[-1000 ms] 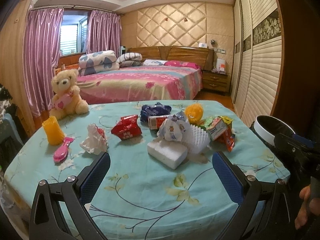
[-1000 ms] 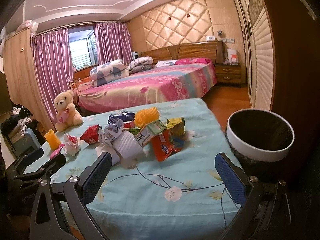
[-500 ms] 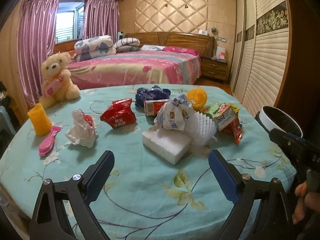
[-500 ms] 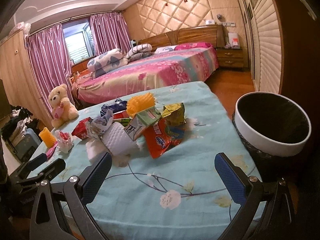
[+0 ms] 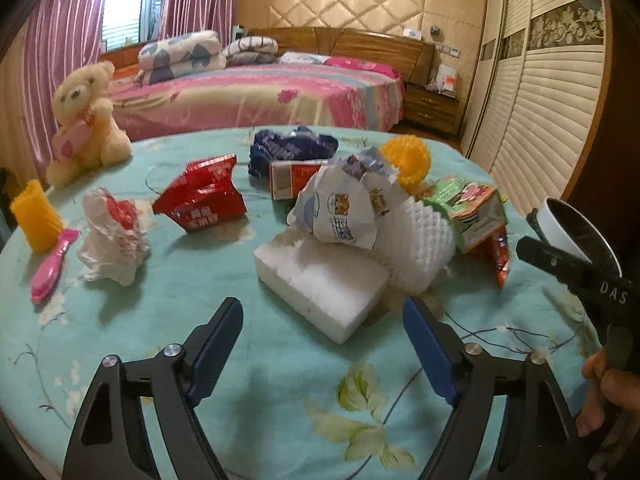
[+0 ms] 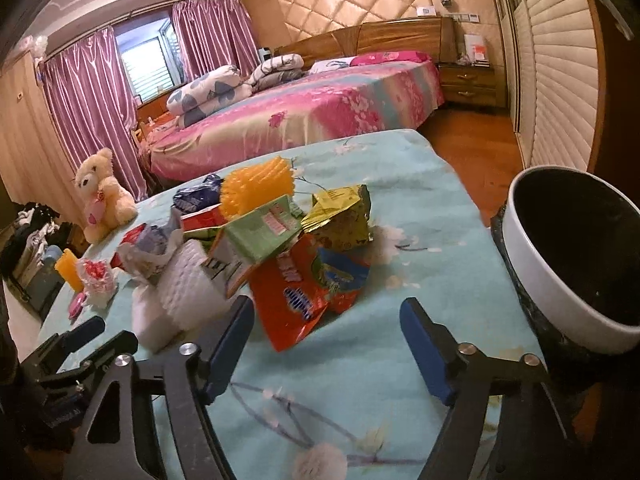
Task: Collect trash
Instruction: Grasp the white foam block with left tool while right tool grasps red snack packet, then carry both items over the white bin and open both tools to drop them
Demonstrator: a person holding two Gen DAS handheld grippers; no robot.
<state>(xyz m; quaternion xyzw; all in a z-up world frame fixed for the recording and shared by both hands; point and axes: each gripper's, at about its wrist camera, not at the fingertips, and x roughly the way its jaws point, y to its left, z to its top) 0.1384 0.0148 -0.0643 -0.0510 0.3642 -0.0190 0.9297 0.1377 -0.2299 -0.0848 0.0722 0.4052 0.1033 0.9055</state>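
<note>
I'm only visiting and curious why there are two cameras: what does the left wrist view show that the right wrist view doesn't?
Only the left wrist view shows the whole white foam block, the pink brush full length, and fingers of the person's hand at the right edge.

Only the right wrist view looks into the bin and shows the yellow-green packet and orange snack bag unobstructed.

Both show the teal tablecloth, teddy bear, bed, and open, closing tongs: left tongs, right tongs, nothing between them.

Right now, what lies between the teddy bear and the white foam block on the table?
In the left wrist view, a red wrapper lies between the teddy bear and the white foam block, with crumpled white paper nearer.
</note>
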